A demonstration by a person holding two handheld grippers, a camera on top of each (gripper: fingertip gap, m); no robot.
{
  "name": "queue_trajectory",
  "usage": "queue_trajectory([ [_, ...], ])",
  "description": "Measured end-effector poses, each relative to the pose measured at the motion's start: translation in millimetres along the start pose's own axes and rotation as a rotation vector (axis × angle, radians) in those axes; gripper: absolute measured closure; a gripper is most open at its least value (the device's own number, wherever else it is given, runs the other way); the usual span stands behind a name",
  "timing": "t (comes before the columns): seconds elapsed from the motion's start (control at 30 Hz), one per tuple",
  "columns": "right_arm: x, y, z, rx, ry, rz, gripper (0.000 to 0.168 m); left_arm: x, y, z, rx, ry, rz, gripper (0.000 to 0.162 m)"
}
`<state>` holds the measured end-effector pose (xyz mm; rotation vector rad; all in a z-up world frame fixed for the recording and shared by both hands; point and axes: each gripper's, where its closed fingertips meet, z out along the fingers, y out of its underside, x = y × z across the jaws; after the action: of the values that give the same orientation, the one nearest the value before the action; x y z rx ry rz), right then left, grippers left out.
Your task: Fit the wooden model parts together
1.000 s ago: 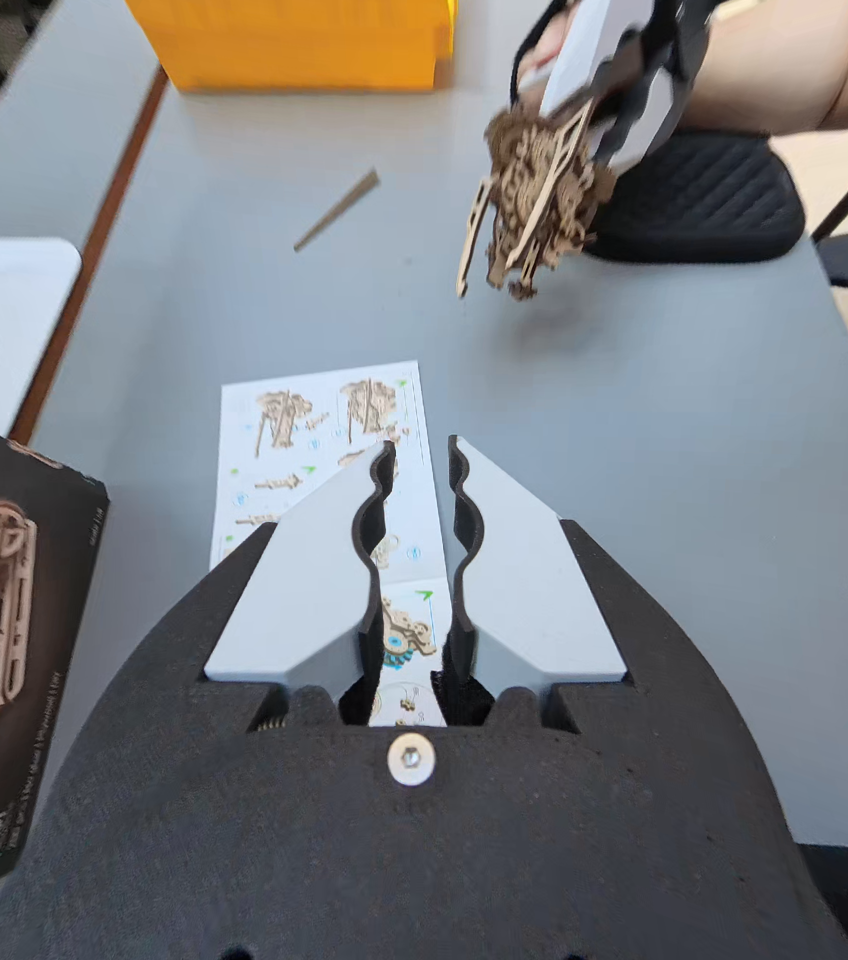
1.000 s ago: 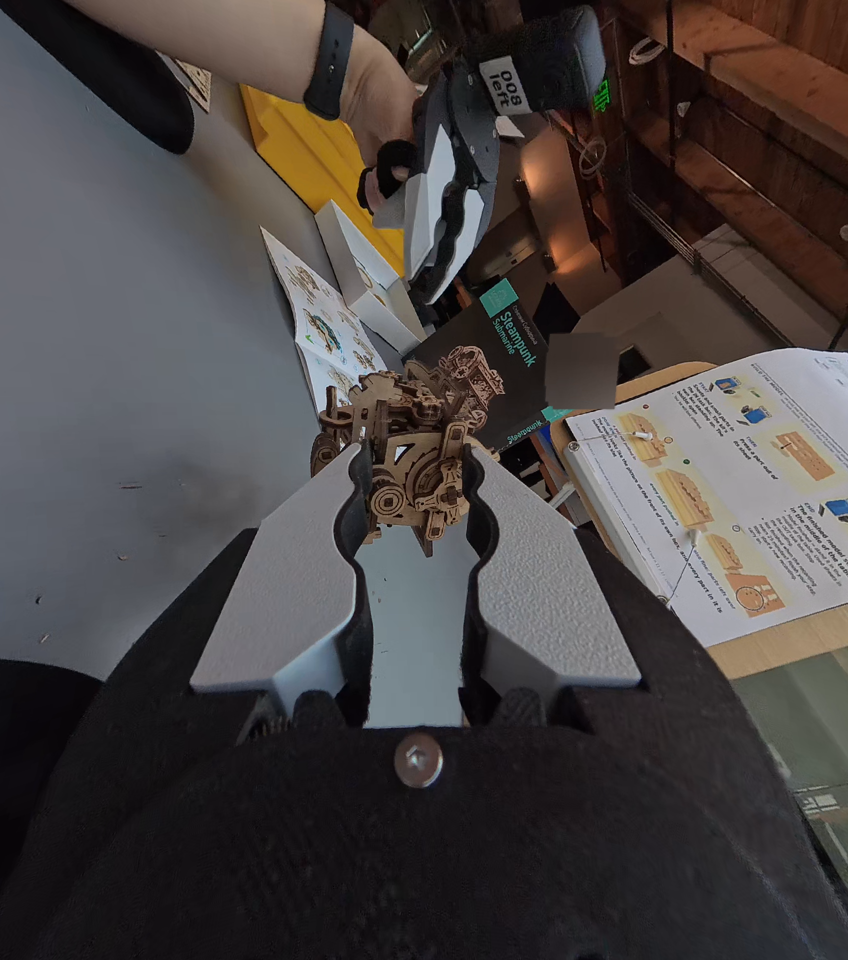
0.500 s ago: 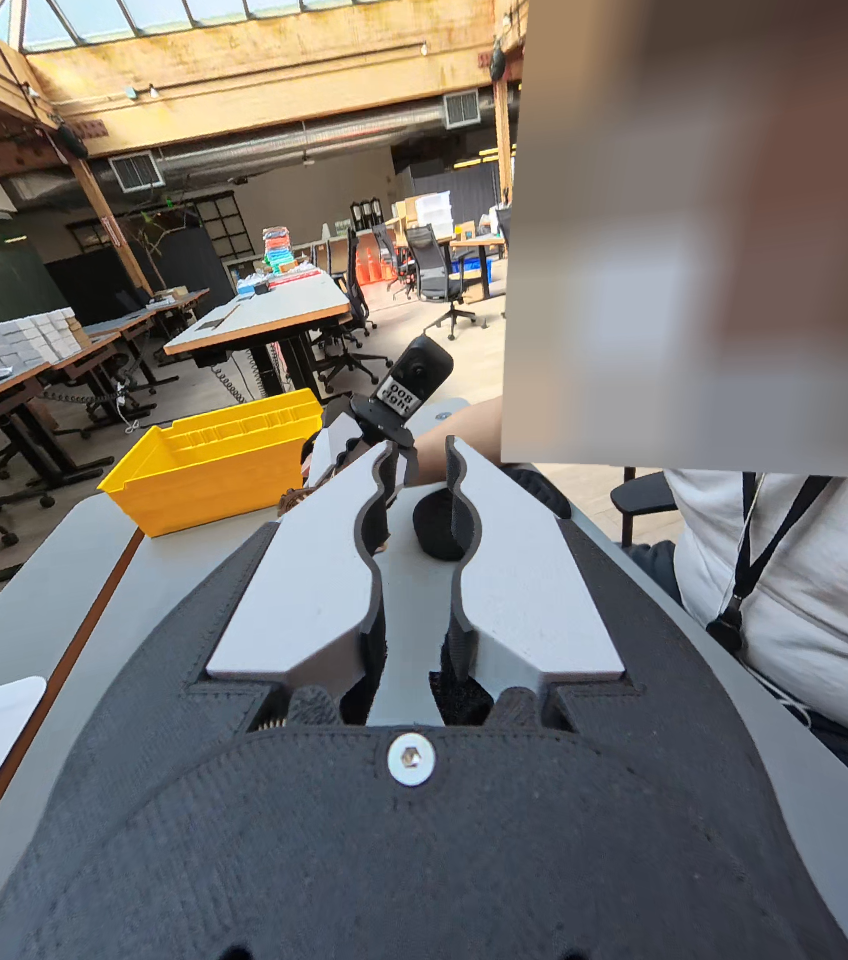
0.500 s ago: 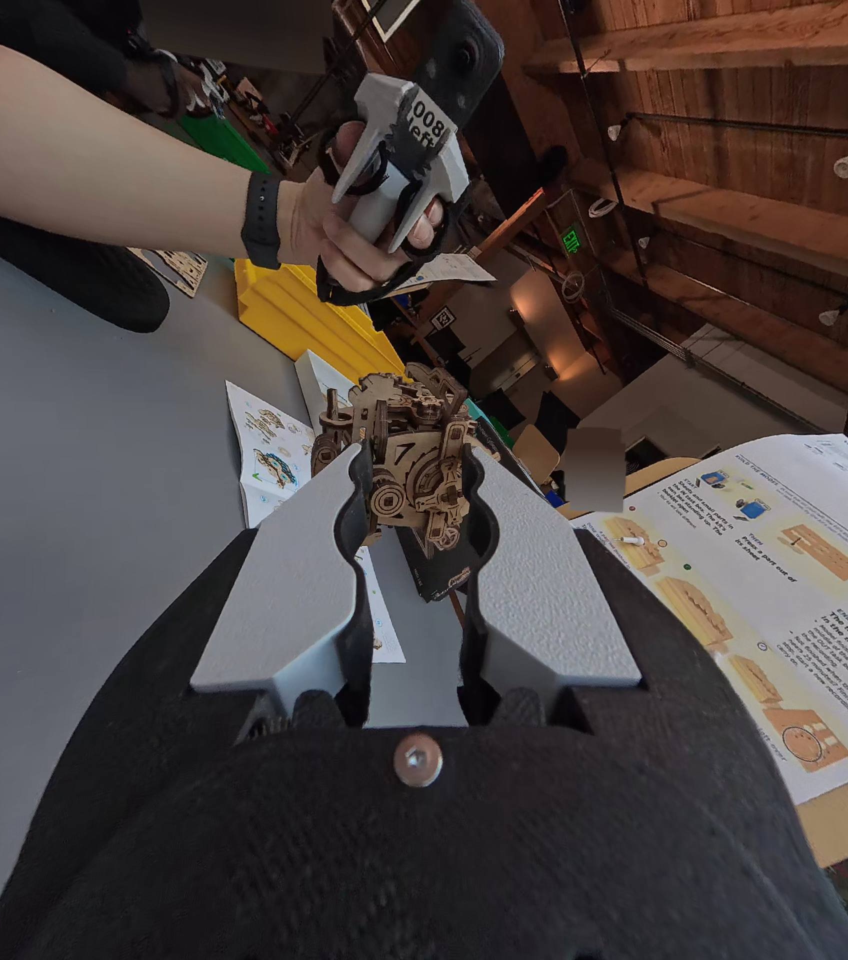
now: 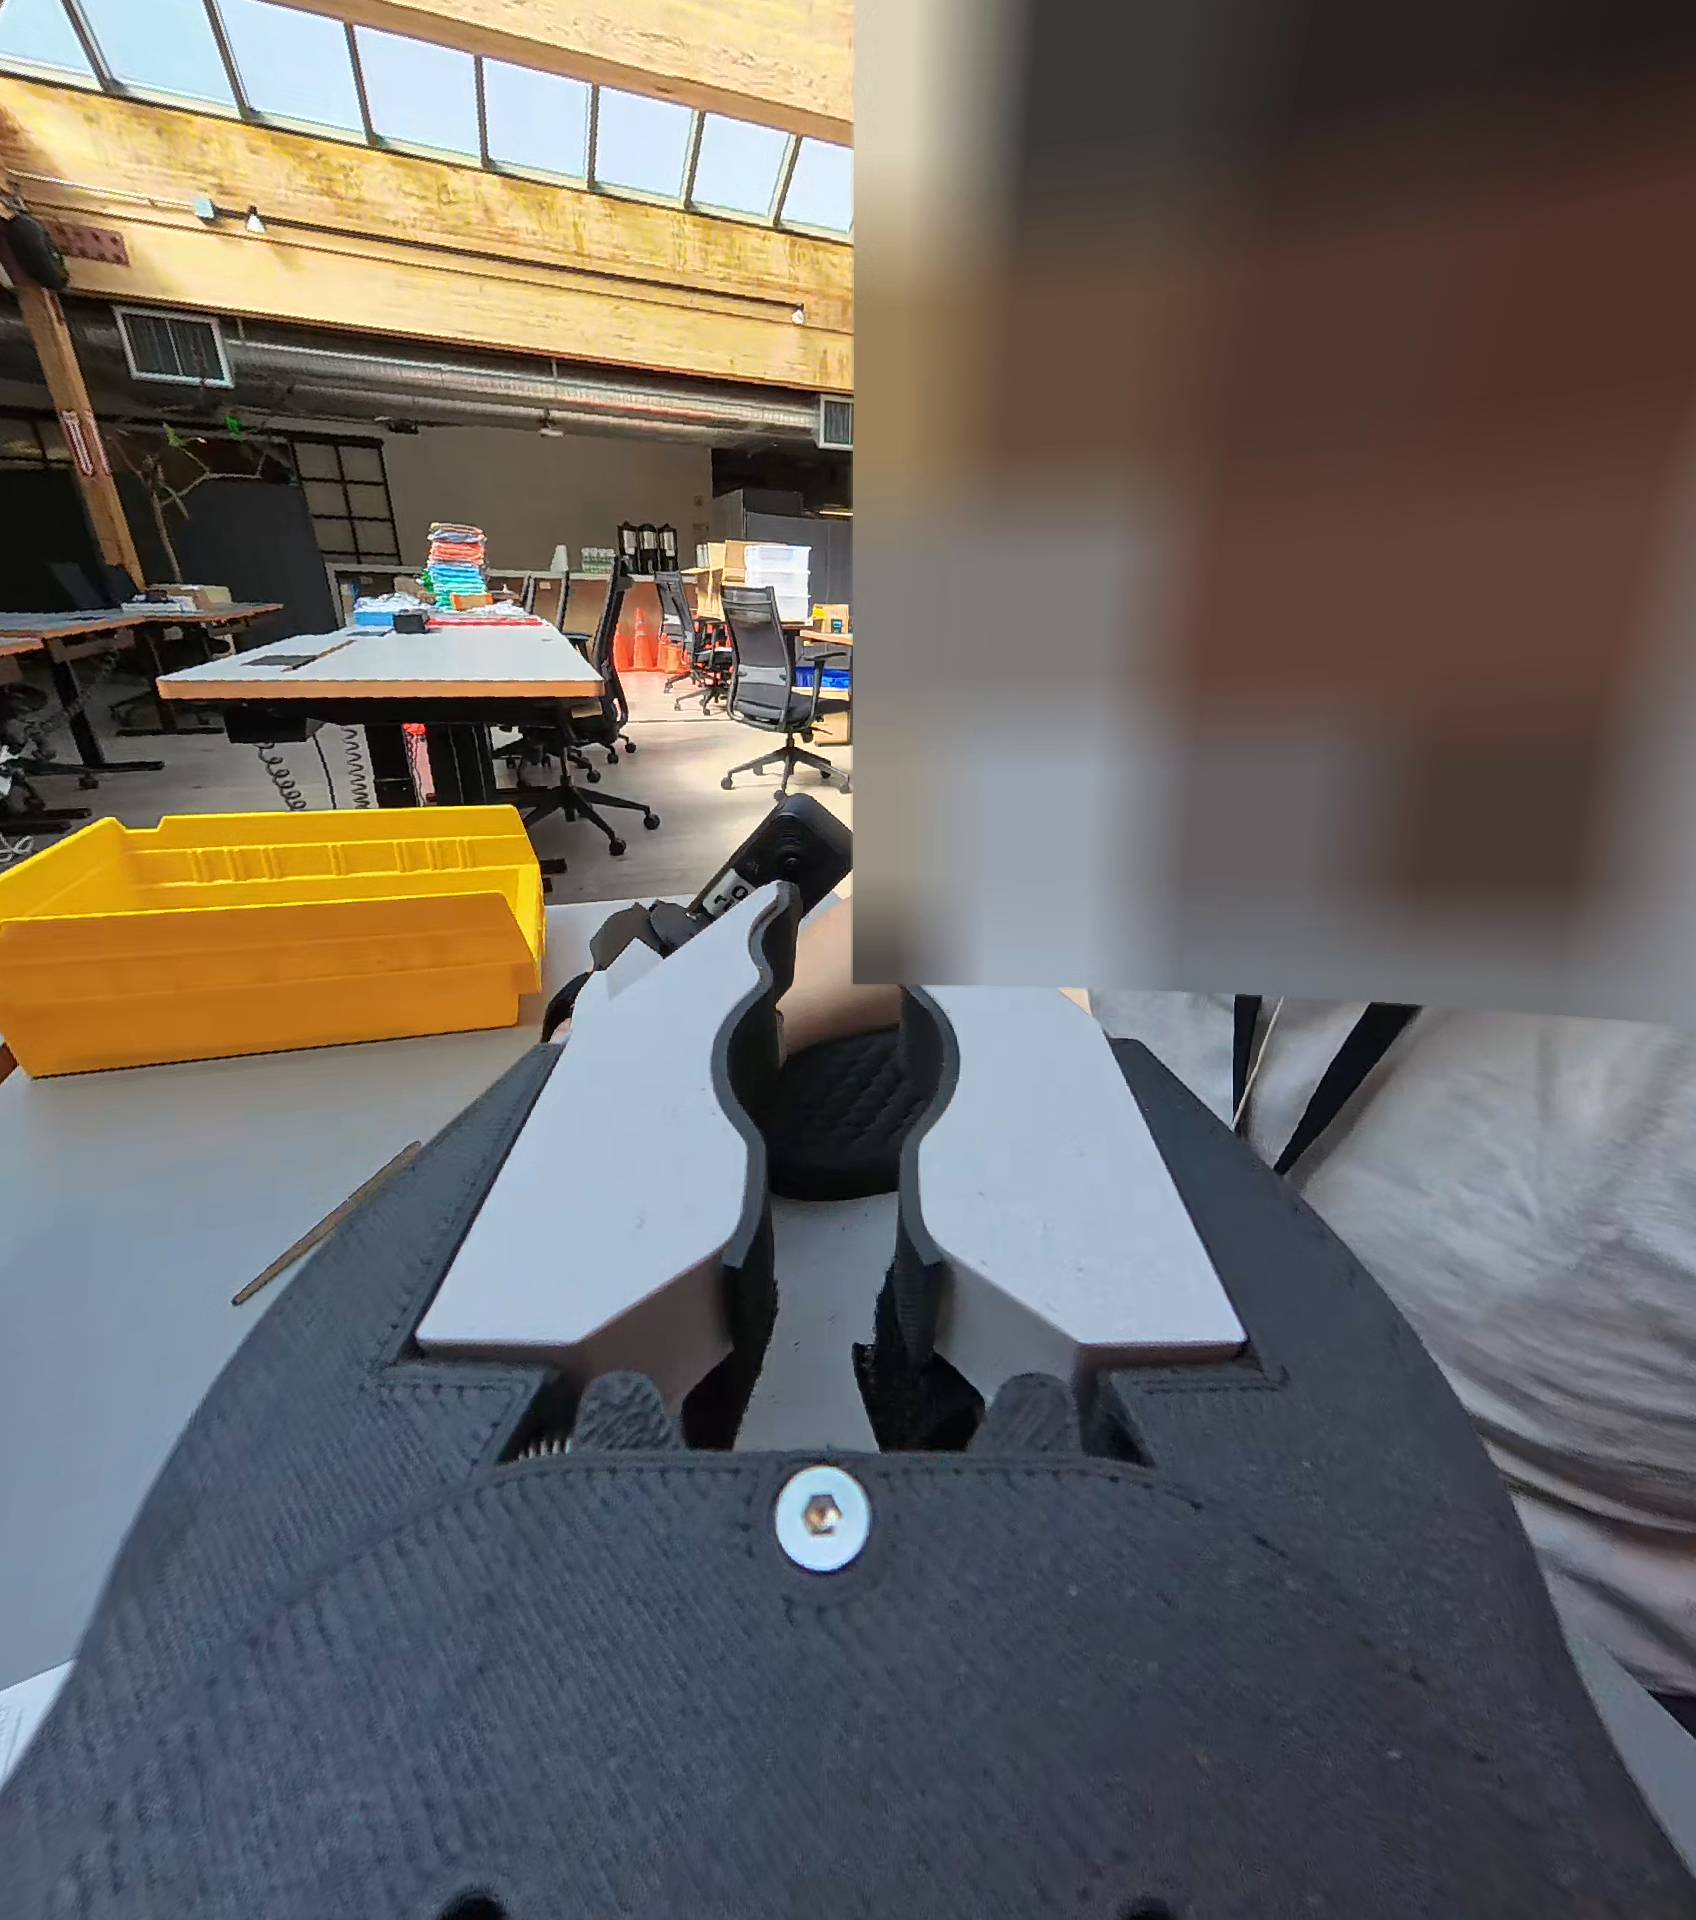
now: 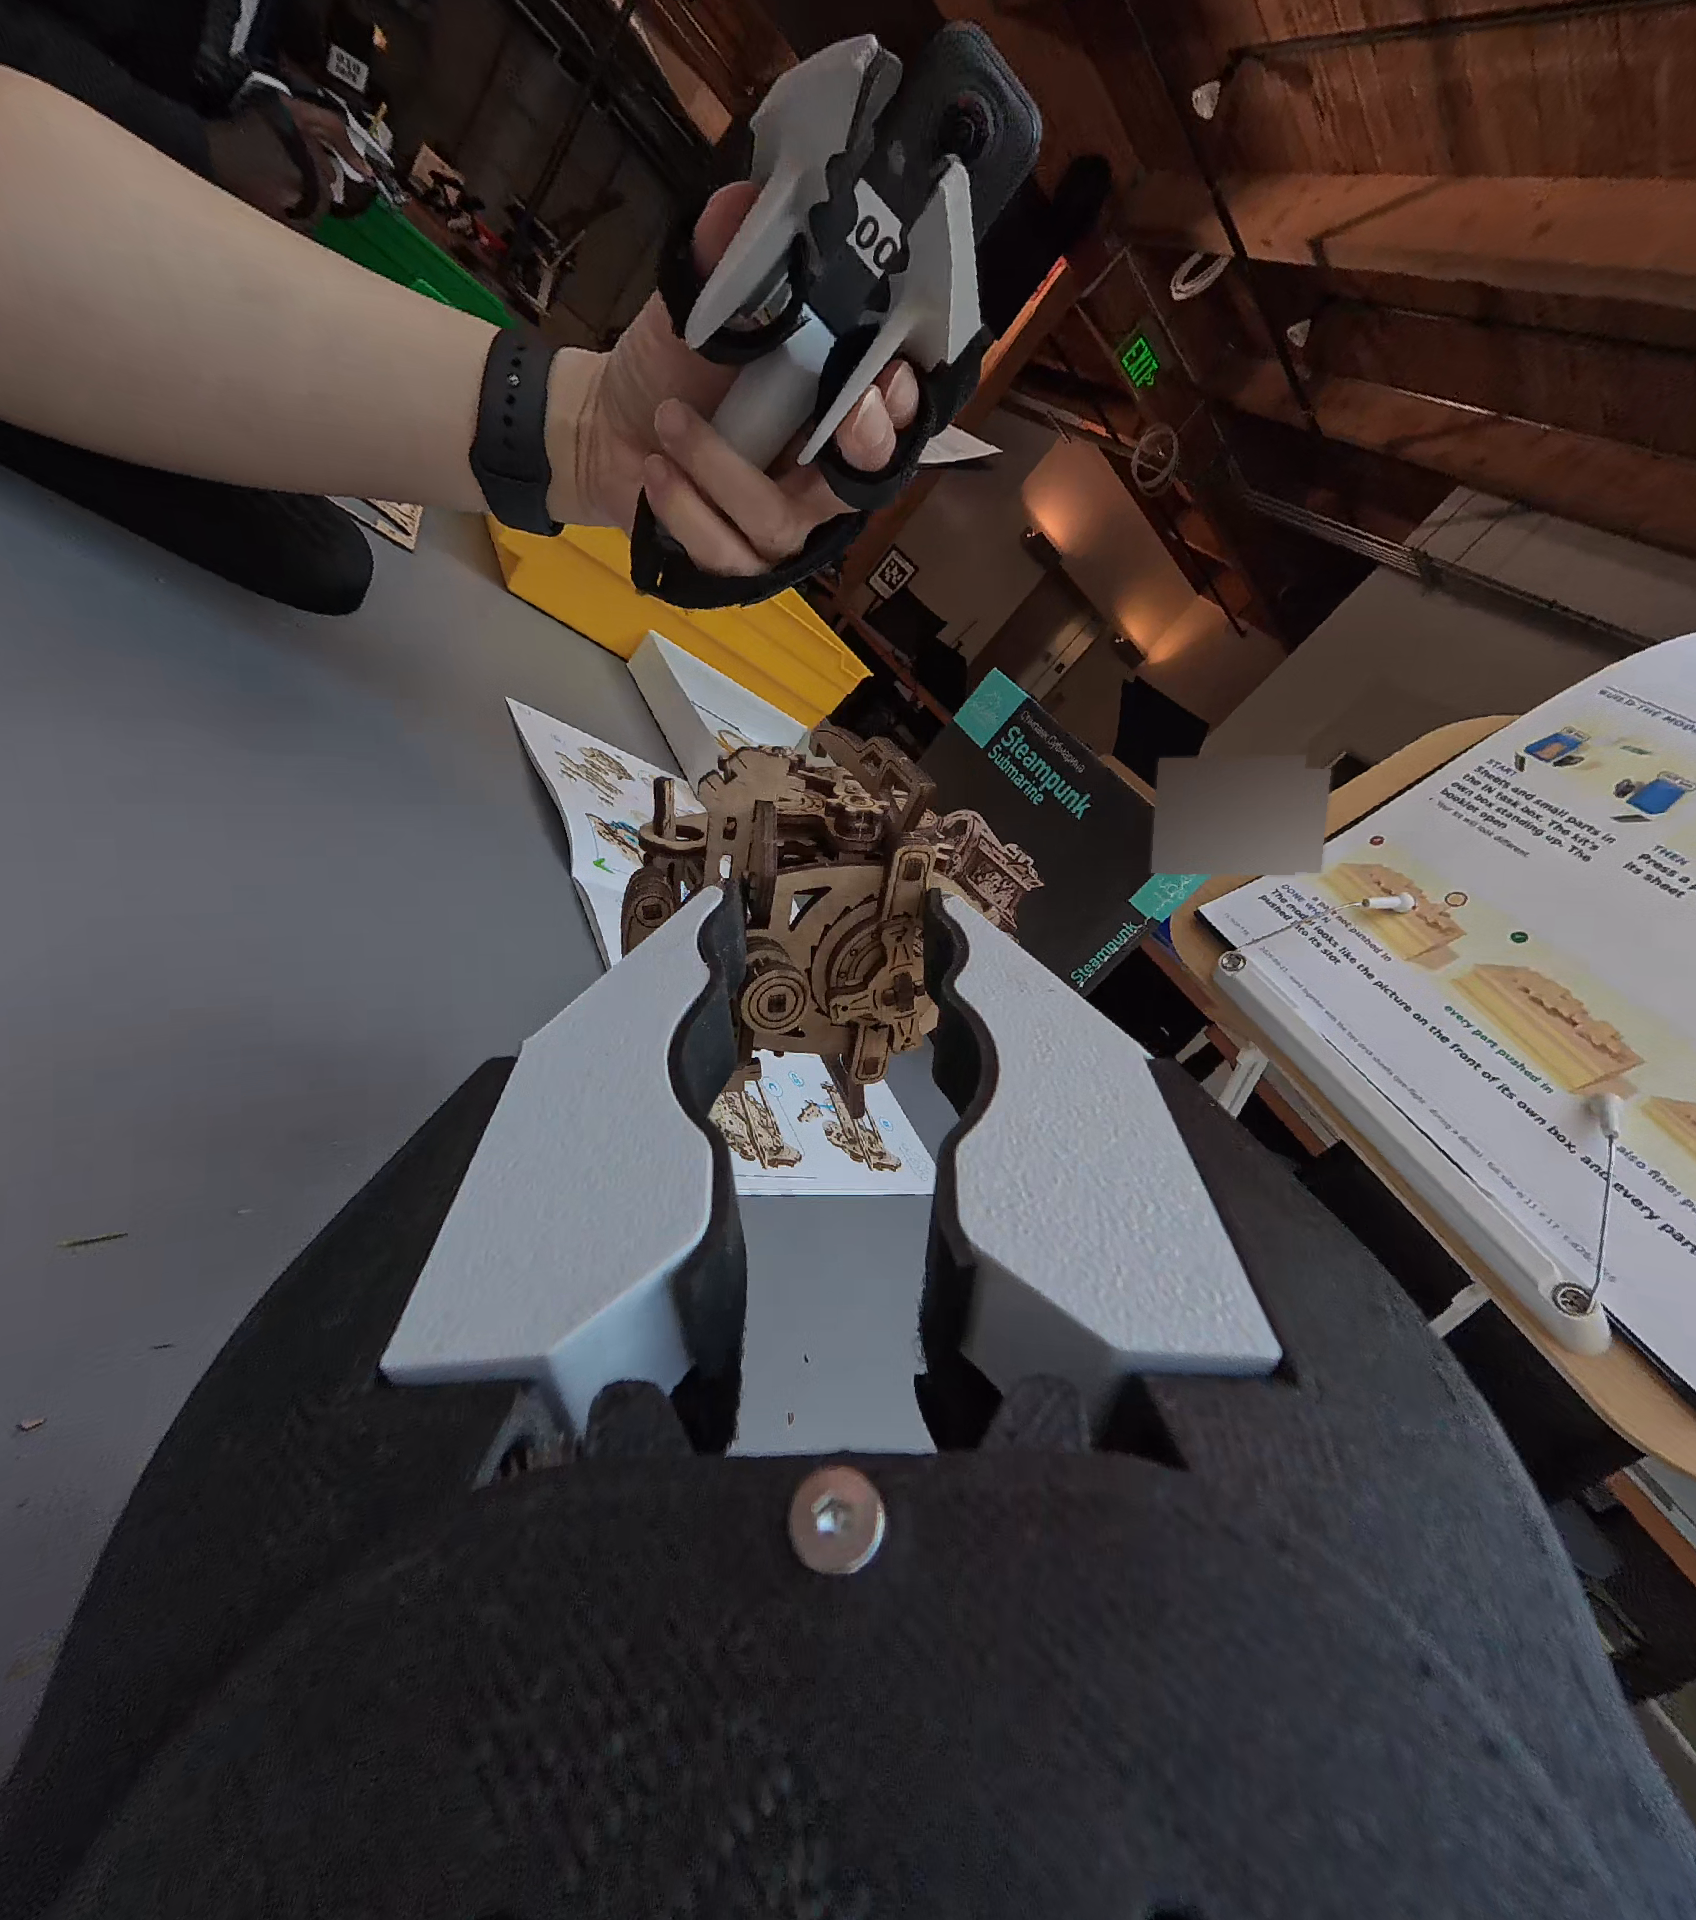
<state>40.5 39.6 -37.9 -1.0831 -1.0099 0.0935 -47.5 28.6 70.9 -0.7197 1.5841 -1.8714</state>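
Observation:
My right gripper point(image 6: 833, 920) is shut on a part-built brown wooden model point(image 6: 823, 883) and holds it above the grey table point(image 6: 200, 935). My left gripper point(image 5: 844, 1029) is open and empty, lifted off the table and pointing level toward the person; a blurred patch hides its right fingertip. In the right wrist view the left gripper point(image 6: 844, 239) is held high in a hand, up and to the left of the model and apart from it. The right gripper point(image 5: 719, 914) peeks out behind my left finger in the left wrist view.
A yellow bin point(image 5: 241, 935) stands at the table's far edge. A thin wooden strip point(image 5: 324, 1226) lies loose on the table. An open instruction booklet point(image 6: 584, 821), a white box point(image 6: 709, 707) and a black kit box point(image 6: 1041, 821) lie beyond the model. A printed instruction board point(image 6: 1550, 987) is at the right. A black arm pad point(image 5: 844, 1112) lies ahead. Across from one pair of fingers to the other is roughly 15 cm.
My left gripper has swung up from facing the table and booklet to pointing level across the room, staying open. The right gripper kept its hold on the model and tilted slightly.

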Motion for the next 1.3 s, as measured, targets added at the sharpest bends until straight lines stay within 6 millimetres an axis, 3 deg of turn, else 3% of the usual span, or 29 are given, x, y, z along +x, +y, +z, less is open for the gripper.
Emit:
queue_trajectory([
  [0.27, -4, 9, 7, -0.122, 0.041, -0.161, 0.136, -5, 15, 11, -0.097, -0.046, 0.016, 0.146],
  [0.4, -6, 11, 9, -0.153, 0.044, -0.209, 0.136, -9, 34, 18, -0.203, -0.065, 0.014, 0.144],
  [0.6, -14, 10, 11, -0.147, 0.023, -0.298, 0.136, -23, 57, 17, -0.340, -0.138, 0.071, 0.143],
  [0.77, -17, 7, 11, -0.131, 0.030, -0.361, 0.136, -30, 65, 14, -0.402, -0.169, 0.105, 0.142],
  [0.87, -19, 12, 13, -0.148, 0.002, -0.299, 0.136, -32, 61, 11, -0.393, -0.179, 0.116, 0.143],
  [1.03, -6, 9, 11, -0.124, -0.022, 0.015, 0.136, -42, 58, 6, -0.367, -0.215, 0.082, 0.143],
  [1.3, -8, 14, 11, -0.129, -0.057, 0.087, 0.136, -45, 62, 6, -0.392, -0.247, 0.089, 0.143],
])
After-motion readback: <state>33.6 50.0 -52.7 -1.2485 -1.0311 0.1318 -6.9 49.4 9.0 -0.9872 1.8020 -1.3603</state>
